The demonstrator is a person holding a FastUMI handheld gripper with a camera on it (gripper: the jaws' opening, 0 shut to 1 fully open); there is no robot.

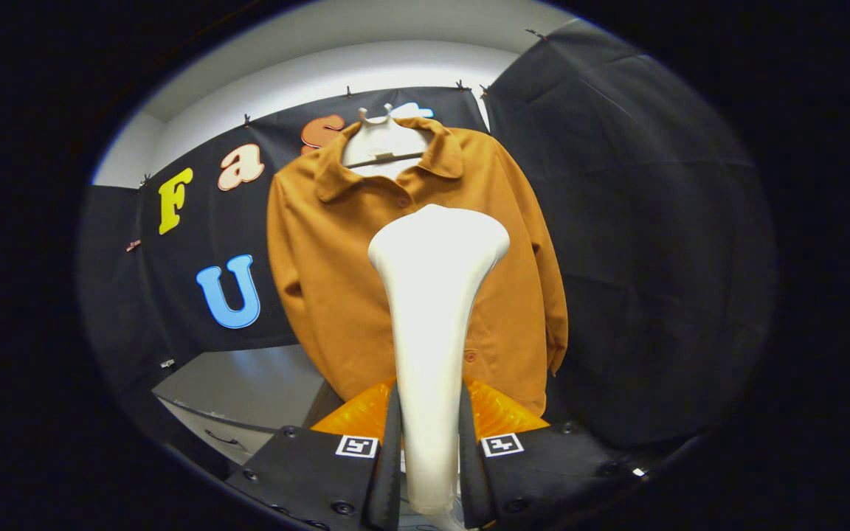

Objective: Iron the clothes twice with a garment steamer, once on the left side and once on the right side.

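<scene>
The hand-held gripper (429,442) is clamped on the white garment steamer (432,295), whose head is raised before the brown jacket (336,295) hung on a hanger (384,144). No pass appears begun; the head must next be brought against one front panel.

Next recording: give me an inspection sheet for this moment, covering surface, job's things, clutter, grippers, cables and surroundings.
Surface: pale ledge or floor below the wall cloth, left of the jacket.
Job's things: brown jacket buttoned, on a white hanger; white garment steamer upright, its head in front of the jacket's chest.
Clutter: nothing seen.
Grippers: hand-held gripper with both fingers pressed on the steamer's handle.
Cables: nothing seen.
Surroundings: black cloth walls, white wall above.
</scene>
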